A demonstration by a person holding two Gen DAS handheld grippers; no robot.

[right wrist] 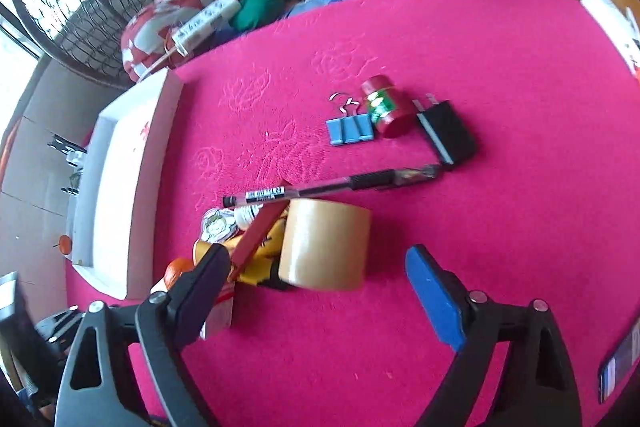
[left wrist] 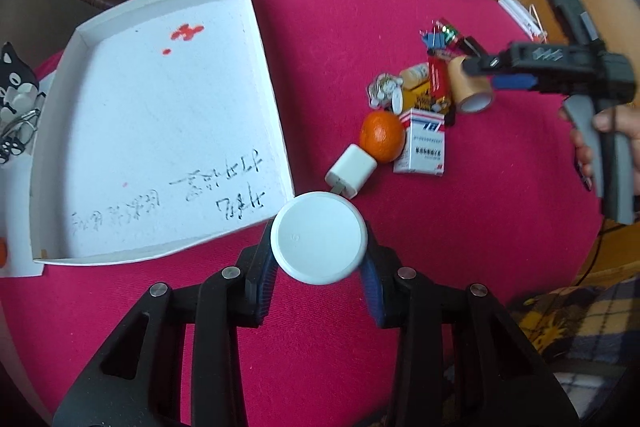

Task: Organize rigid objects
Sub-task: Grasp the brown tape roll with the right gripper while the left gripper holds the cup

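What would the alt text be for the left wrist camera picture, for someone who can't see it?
The left gripper pinches a round white lid above a pink tablecloth, beside a shallow white cardboard box with handwriting inside. Further off lie a white charger, an orange, a medicine box and a tape roll, where the right gripper reaches in.

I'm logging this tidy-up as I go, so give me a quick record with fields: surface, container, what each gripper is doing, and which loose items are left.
surface: pink cloth
container: white tray, nothing placed inside
left gripper: shut on white round cap, beside the tray's near corner
right gripper: open, above tape roll
loose items: orange, white charger, medicine box, pen, blue binder clip, black charger
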